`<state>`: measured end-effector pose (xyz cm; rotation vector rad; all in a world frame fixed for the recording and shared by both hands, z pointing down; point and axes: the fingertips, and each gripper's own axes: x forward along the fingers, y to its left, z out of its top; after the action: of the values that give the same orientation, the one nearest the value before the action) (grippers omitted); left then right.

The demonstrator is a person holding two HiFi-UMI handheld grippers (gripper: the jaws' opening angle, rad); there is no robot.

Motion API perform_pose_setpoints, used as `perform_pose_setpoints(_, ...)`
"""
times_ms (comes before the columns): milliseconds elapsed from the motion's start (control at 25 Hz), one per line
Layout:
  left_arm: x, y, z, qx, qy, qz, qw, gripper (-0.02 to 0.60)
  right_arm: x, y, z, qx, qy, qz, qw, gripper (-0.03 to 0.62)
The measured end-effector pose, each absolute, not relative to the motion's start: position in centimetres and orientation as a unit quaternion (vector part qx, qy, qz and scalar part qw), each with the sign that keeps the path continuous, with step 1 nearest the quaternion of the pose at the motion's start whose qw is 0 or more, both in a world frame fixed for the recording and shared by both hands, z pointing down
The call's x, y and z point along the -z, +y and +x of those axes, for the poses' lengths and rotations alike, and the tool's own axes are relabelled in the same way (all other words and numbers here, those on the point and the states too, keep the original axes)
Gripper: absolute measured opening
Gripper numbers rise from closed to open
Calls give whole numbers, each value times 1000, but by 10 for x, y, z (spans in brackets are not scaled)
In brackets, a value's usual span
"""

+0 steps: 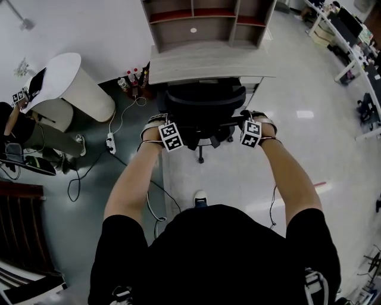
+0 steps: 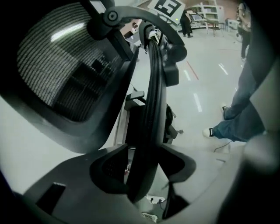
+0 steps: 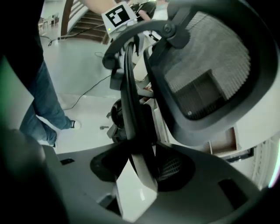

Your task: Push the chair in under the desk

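Risk, swing: the chair (image 1: 202,104) probably rolls on casters, and neither gripper has it clamped. An uneven shove could turn it, so that an armrest knocks the table (image 1: 208,64) edge.
Risk, snag: a cable (image 1: 150,199) trails over the floor just left of the chair base and could catch a caster.
Risk, slip: a loose rim could slide out of the fingers if the push goes on.
Left gripper (image 1: 157,124) (image 2: 142,175): the fingers are apart. The backrest rim (image 2: 153,87) runs upright between them, unclamped, with dark gaps on both sides.
Right gripper (image 1: 257,122) (image 3: 140,173): the fingers are likewise spread. The opposite edge of the backrest rim (image 3: 130,87) stands between them, and they are not pressed on it.
Chair: it is straight ahead, its seat largely under the table and its mesh back just at the near edge.
Progress: it looks nearly or fully pushed in.
Power strip (image 1: 109,143): on the floor, left of the chair.
Bottles (image 1: 134,79): beside the table's left end.
Shelf unit (image 1: 208,18): on the far side of the table.
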<state>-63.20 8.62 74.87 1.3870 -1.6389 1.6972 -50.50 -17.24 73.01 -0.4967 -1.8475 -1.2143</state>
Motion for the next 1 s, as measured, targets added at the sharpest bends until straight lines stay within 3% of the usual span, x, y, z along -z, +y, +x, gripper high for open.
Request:
perform_pose_setpoints(520,-664,102,-591,-368,-770,480,206,213,-661,-144,-449,328,-867,-124,353,138)
perform_pose_setpoints(1000,-628,94,-522,-225,-823,491,178,133,-629,-125,-414,183,-934,-94,291,77)
